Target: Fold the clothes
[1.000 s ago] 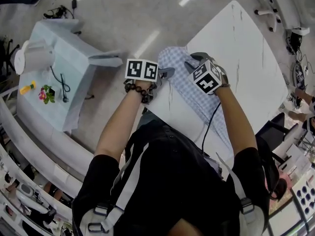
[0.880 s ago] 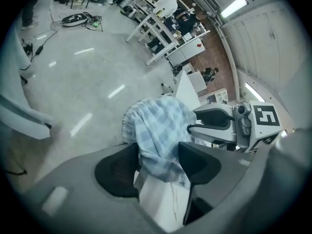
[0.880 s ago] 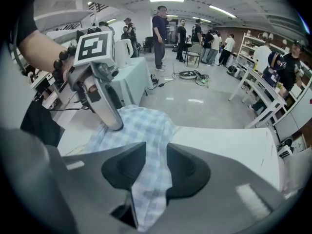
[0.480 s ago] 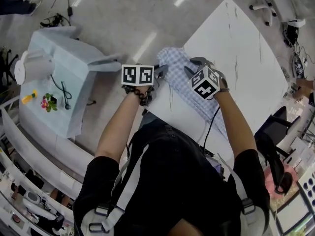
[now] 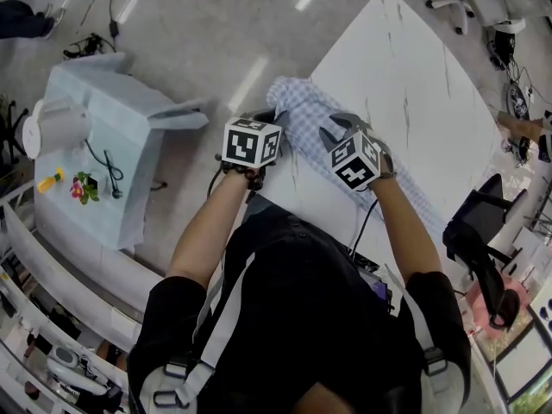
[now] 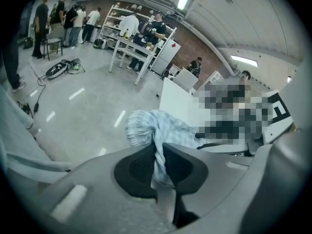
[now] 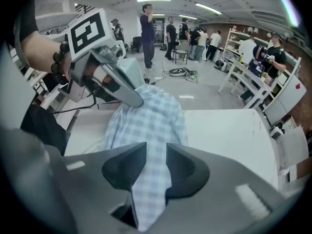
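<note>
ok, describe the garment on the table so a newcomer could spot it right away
Find the big white table at the right of the head view. Along the edge nearest the person lies a bunched checked garment. It is the only patterned fabric, light blue and white checks, while the small table to the left is draped in plain pale blue.

Probably a lab, shelving racks [image 6: 114, 16], floor cables [image 6: 61, 68]

open: tbl top [image 5: 414, 76] beyond shirt [image 5: 297, 115] | blocks: chair [image 5: 473, 227] R, draped tbl [image 5: 103, 136] L
</note>
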Demonstrator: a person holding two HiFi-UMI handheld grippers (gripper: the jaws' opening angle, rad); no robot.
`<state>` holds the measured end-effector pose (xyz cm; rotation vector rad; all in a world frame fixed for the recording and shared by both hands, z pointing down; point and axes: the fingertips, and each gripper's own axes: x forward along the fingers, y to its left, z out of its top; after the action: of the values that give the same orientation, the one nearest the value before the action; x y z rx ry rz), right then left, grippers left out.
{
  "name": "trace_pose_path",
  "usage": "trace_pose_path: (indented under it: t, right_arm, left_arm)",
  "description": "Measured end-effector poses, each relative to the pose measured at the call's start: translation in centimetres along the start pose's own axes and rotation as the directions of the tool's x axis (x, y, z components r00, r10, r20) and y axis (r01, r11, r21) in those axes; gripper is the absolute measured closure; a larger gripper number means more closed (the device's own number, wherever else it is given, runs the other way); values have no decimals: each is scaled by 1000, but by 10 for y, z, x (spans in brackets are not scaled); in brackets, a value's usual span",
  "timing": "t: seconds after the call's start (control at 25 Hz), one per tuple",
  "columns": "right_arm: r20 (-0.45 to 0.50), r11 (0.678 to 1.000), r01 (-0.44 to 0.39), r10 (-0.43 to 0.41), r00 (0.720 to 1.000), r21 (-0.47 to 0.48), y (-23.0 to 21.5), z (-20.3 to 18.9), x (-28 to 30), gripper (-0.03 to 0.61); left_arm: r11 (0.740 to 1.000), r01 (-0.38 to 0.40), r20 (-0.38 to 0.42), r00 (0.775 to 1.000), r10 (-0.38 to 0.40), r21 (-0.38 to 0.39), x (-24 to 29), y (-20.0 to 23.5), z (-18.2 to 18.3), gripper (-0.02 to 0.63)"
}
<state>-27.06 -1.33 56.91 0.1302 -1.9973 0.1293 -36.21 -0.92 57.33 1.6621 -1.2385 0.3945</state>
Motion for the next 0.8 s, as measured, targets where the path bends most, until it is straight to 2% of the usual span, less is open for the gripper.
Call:
trace_pose_path:
  t: [0.08, 0.2, 0.36, 0.52, 0.68, 0.8]
  right_arm:
    - [1, 998, 40, -40, 999, 47, 0, -13, -8, 446]
    - [-13, 991, 59, -58, 998, 120, 0, -37, -18, 446]
    - [-14, 982, 82, -81, 997, 171, -5, -60, -28, 448]
    - [35, 971, 112, -122, 992, 212, -8, -71, -51, 449]
    - [43, 955, 142, -158, 986, 260, -8, -102, -74, 449]
    - [47, 931, 156, -182, 982, 330, -3, -139, -98, 449]
  left_arm:
    - [1000, -15, -2, 1000, 15, 14, -1, -3, -1, 574]
    - [999, -34, -7, 999, 34, 38, -3, -2, -2, 574]
    - [982, -83, 1, 996, 84, 168, -5, -15, 5, 574]
    - [964, -76, 31, 997, 70, 255, -10, -52, 17, 575]
    - [929, -54, 36, 998, 44, 366, -11, -103, 15, 575]
    - [873, -35, 17, 999, 30, 486, -5, -146, 6, 575]
